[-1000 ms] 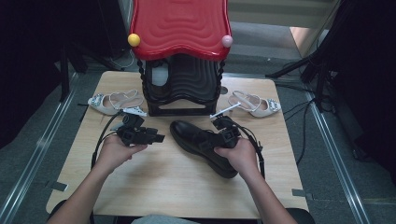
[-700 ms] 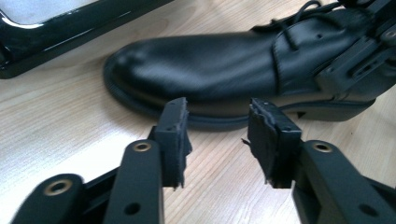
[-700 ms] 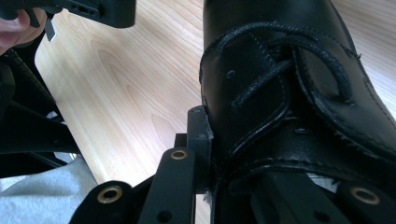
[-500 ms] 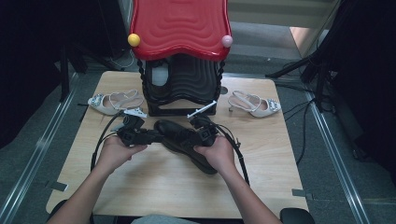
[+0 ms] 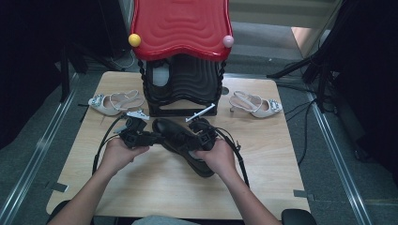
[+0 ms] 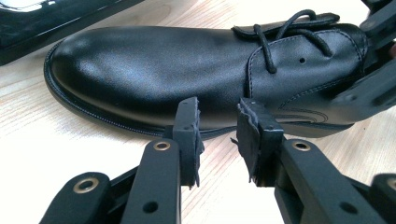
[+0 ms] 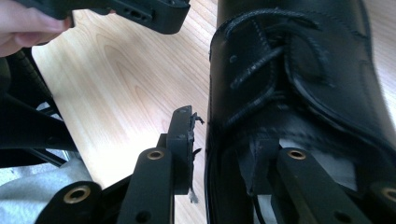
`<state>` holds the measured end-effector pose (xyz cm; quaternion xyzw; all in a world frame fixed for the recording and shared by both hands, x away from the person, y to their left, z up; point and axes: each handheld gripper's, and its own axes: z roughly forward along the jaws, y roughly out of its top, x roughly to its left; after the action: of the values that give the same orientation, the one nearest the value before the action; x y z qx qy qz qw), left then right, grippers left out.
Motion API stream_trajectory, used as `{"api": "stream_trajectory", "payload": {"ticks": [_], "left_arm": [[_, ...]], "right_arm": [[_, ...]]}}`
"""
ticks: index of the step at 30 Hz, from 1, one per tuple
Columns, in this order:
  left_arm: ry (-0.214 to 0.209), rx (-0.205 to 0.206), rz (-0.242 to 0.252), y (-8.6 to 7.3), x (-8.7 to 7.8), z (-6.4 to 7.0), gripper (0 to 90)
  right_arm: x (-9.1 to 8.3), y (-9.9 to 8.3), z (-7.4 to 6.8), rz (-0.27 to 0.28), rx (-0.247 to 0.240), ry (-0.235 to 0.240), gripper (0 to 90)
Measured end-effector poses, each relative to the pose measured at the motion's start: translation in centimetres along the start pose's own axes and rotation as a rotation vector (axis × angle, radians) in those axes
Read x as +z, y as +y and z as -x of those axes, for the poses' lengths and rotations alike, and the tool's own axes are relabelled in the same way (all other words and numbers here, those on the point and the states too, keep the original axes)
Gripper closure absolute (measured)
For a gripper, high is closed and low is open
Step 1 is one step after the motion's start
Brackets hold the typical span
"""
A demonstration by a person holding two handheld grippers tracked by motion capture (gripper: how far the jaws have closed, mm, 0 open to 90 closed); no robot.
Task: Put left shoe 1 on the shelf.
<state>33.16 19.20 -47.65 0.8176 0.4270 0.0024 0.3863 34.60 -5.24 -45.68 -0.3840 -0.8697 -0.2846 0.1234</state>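
Note:
A black leather lace-up shoe (image 5: 180,140) lies on the wooden table (image 5: 141,192), its toe towards the black rack. My right gripper (image 5: 204,136) is shut on the shoe's collar. In the right gripper view one jaw sits outside the shoe (image 7: 299,70) and the other inside, the right gripper (image 7: 224,149) clamping the side wall. My left gripper (image 5: 141,138) is at the shoe's left side. In the left gripper view the left gripper (image 6: 217,126) stands open by a narrow gap just short of the shoe (image 6: 163,65), with nothing between its jaws.
A black shoe rack with a red wavy top (image 5: 180,28) stands at the back centre of the table. A pale heeled sandal (image 5: 112,102) lies to its left and another sandal (image 5: 256,104) to its right. Cables trail from both grippers.
My right gripper has carried the black shoe leftwards and towards the rack, up to the left gripper. The left gripper has hardly moved.

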Motion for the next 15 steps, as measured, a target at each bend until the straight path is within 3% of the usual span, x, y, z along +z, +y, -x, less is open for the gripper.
{"api": "stream_trajectory", "payload": {"ticks": [5, 8, 15], "left_arm": [[-0.006, -0.02, 0.002, -0.1, 0.1, -0.1, 71.8], [0.003, -0.011, 0.0, -0.2, 0.3, -0.1, 75.6], [0.003, -0.01, 0.004, -0.2, 1.3, -0.1, 81.0]], "right_arm": [[-2.5, -0.5, 0.3, 0.024, -0.003, 0.004, 70.6], [-4.1, -0.9, 0.8, 0.049, -0.002, -0.01, 73.4], [-6.3, -1.8, 3.6, 0.113, 0.049, -0.034, 85.0]]}}
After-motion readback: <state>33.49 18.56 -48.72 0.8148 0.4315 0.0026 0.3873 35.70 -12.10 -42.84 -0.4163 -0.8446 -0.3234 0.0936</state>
